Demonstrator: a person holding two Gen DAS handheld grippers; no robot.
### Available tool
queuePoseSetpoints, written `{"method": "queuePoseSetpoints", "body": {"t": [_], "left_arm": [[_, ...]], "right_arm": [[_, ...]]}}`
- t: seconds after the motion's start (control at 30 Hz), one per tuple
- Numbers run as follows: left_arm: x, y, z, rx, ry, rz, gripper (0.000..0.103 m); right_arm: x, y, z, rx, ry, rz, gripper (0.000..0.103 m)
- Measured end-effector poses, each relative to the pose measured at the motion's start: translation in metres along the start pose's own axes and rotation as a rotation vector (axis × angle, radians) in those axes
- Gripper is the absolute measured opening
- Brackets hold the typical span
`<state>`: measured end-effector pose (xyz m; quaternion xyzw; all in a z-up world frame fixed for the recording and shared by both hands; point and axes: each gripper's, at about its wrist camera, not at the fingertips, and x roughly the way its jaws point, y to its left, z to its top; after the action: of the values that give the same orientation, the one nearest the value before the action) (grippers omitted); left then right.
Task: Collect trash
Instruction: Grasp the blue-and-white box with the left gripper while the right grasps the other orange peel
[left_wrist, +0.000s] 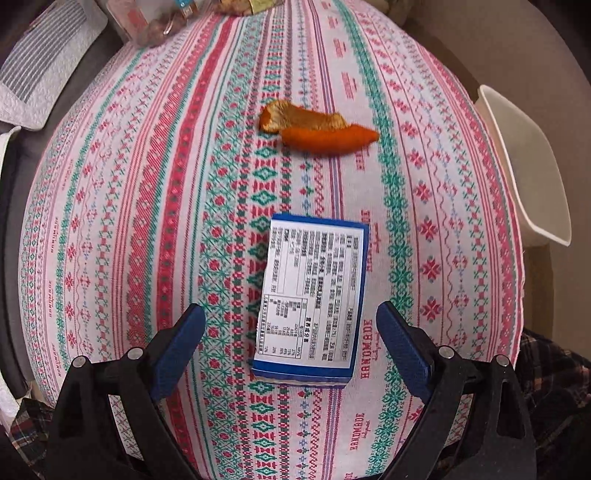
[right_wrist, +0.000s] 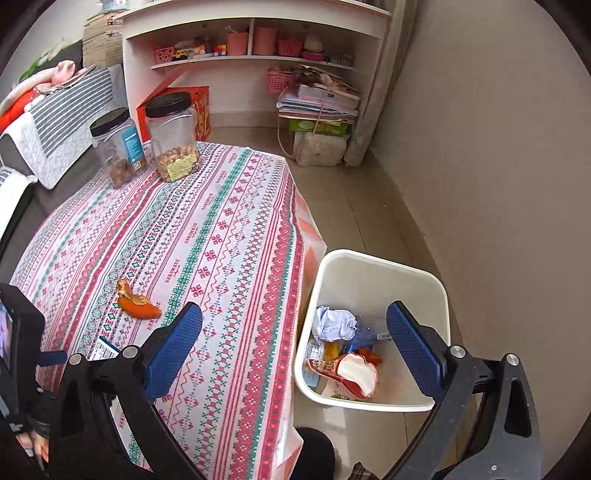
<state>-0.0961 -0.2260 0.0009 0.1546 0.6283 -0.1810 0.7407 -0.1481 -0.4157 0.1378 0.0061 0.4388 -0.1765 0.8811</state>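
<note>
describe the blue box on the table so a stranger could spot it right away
On the pink-and-green patterned tablecloth, look just ahead of the open left tongs. The flat blue cardboard box lies there, white printed label up. Its only near neighbour is a curled orange peel, farther away.

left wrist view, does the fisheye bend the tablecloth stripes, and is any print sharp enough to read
Left wrist view: the striped pink-and-green tablecloth bulges like a dome; the blue-edged white-label carton shows crisp but tiny print. Right wrist view: stripes bow less, light is soft and even.
</note>
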Motion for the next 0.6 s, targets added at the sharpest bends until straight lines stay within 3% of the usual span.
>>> {"method": "queuePoseSetpoints", "body": {"t": [0.13, 0.27, 0.6], "left_arm": [[0.015, -0.005, -0.008, 0.062, 0.026, 0.012, 0.09], [0.006, -0.003, -0.015, 0.104, -0.017, -0.016, 0.055], [-0.032, 0.081, 0.011, 0.01, -0.13, 0.085, 0.055]], "right_arm": [[0.016, 0.014, 0.004, -0.019, 0.05, 0.022, 0.096], [0.036, 0.036, 0.006, -0.046, 0.124, 0.069, 0.096], [0.065, 0.126, 0.004, -0.25, 0.136, 0.204, 0.096]]}}
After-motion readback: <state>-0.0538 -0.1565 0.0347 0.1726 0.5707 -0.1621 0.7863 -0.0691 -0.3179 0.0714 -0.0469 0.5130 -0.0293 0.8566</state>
